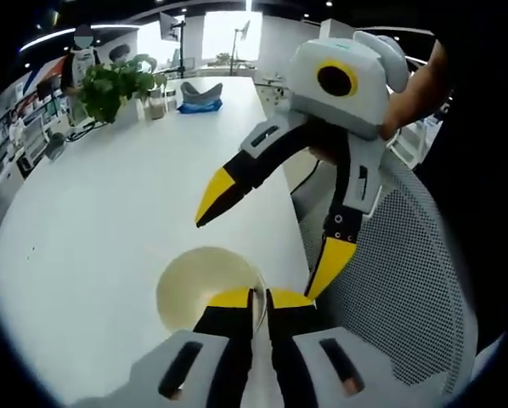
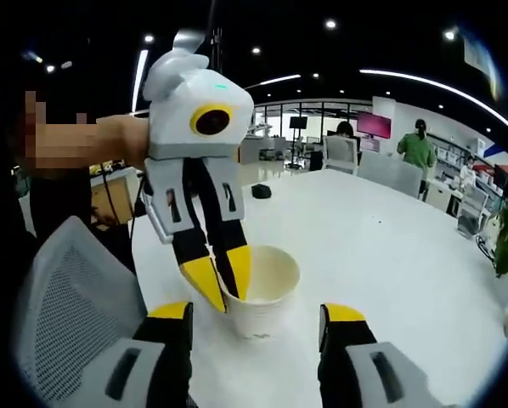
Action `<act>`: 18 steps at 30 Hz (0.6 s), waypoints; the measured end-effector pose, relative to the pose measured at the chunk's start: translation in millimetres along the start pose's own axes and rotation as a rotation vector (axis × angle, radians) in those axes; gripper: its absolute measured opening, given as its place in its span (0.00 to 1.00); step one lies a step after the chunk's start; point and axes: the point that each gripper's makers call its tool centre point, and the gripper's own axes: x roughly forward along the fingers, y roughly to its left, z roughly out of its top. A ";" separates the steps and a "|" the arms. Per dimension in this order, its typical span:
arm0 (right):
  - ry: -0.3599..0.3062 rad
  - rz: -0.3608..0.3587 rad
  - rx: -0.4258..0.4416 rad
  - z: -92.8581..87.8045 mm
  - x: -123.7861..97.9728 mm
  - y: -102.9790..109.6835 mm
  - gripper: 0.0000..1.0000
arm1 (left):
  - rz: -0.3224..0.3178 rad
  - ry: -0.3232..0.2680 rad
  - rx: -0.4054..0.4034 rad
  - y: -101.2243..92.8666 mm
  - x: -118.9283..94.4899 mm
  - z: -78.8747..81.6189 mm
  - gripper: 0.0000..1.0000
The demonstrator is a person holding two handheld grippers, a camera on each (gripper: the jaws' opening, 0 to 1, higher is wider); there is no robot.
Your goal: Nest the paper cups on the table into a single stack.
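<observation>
White paper cup (image 2: 256, 291) at the tabletop (image 2: 381, 246) edge, left gripper (image 2: 224, 280) clamping its rim; right gripper (image 1: 267, 242) spread open; mesh chair (image 2: 63, 289) alongside.

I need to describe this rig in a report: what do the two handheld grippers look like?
Both match: the left gripper and right gripper each have a rounded white-grey housing with a yellow-ringed black circle, and two black jaws with grey plates and yellow tips. No cables or sleeves are visible.

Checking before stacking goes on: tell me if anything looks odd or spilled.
Nothing stands out. The paper cup stands upright on the white table, its rim pinched by the left tongs; no spill visible.
</observation>
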 end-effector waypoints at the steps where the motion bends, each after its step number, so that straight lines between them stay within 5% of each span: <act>1: 0.000 0.000 0.001 -0.3 0.1 -0.5 0.60 | 0.007 -0.028 0.006 0.5 -2.2 4.5 0.09; 9: 0.000 0.005 -0.003 0.8 3.3 -1.2 0.60 | 0.121 -0.121 -0.008 16.8 -30.8 10.8 0.19; 18: -0.004 0.020 -0.007 3.9 11.6 -0.6 0.59 | 0.262 -0.185 -0.099 36.7 -54.0 -13.6 0.35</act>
